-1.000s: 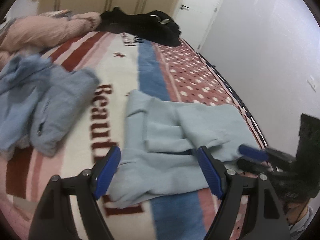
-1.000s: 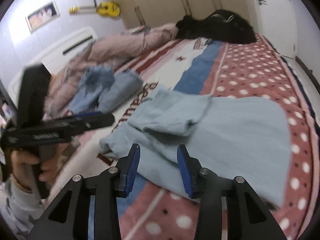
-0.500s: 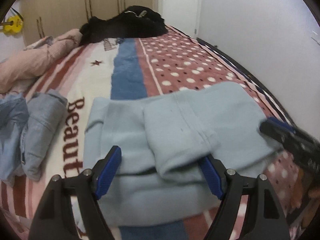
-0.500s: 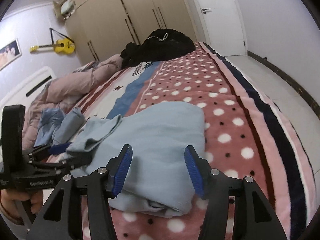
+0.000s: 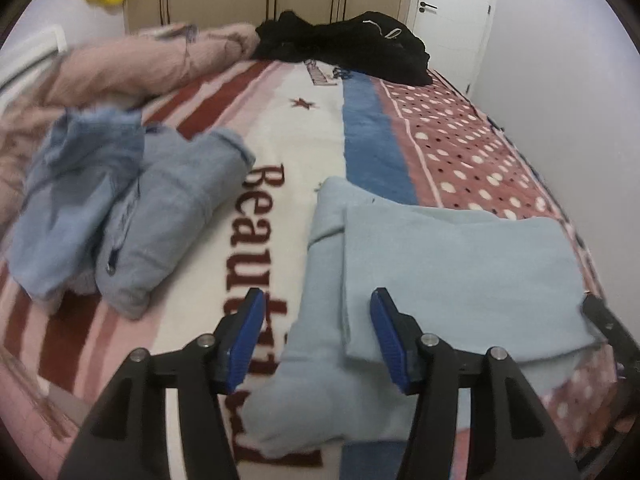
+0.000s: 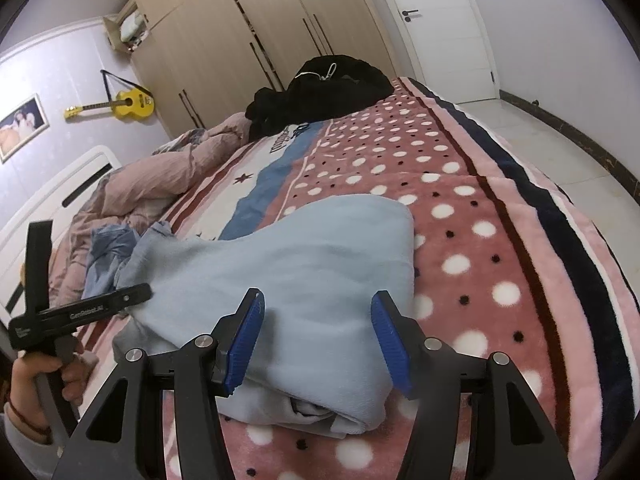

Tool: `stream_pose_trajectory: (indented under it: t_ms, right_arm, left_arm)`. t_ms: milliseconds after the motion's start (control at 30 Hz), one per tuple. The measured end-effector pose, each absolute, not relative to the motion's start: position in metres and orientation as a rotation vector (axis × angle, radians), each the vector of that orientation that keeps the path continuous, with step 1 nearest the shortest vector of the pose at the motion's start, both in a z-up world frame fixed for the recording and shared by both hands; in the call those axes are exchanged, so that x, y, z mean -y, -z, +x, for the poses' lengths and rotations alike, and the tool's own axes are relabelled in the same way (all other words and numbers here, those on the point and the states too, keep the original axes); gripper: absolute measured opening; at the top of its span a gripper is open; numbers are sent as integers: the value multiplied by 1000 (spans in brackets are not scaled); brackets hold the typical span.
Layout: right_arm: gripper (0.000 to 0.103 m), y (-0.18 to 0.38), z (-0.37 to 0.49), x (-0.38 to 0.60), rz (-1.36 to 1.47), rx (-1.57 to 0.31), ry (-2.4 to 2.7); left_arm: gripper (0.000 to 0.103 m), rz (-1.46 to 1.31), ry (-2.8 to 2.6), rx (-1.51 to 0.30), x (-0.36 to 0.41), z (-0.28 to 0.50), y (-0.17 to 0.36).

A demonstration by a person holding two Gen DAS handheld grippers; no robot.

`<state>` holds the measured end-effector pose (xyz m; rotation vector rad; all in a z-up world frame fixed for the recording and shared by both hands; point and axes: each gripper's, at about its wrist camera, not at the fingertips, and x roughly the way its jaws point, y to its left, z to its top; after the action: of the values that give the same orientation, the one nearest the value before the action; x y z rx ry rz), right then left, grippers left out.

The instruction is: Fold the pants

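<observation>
The light blue pants (image 5: 440, 268) lie folded in layers on the patterned bed blanket, and they also show in the right wrist view (image 6: 304, 272). My left gripper (image 5: 318, 340) is open over their near left edge, with a leg strip between its jaws but not pinched. My right gripper (image 6: 320, 340) is open and empty over the folded stack's near right end. The left gripper's body (image 6: 80, 312) shows at the pants' left side in the right wrist view. The right gripper's tip (image 5: 608, 328) shows at the pants' right corner.
Folded denim garments (image 5: 132, 216) lie to the left on the blanket (image 5: 296, 152). A pink duvet (image 5: 140, 64) and black clothes (image 5: 352, 48) are at the far end. Wardrobes (image 6: 248, 40) and a door (image 6: 444, 24) stand behind. The bed's right edge (image 6: 568, 216) drops to the floor.
The pants went from a loose flap to a flatter folded stack. Both grippers swung to its near edge. The left gripper's jaws narrowed a little and the right's widened.
</observation>
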<state>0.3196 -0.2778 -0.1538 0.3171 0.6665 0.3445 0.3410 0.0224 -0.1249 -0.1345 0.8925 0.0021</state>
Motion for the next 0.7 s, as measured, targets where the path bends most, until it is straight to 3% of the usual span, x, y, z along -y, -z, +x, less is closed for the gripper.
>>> stream_pose_trajectory:
  t_ms: [200,700]
  right_arm:
    - [53,155,320,278,314,-668,-343]
    - [53,158,320,279,340,-670,-352]
  left_arm:
    - [53,-443,371,-1013,-30,331,131]
    - [58,-583,461,-1040,3,358,141]
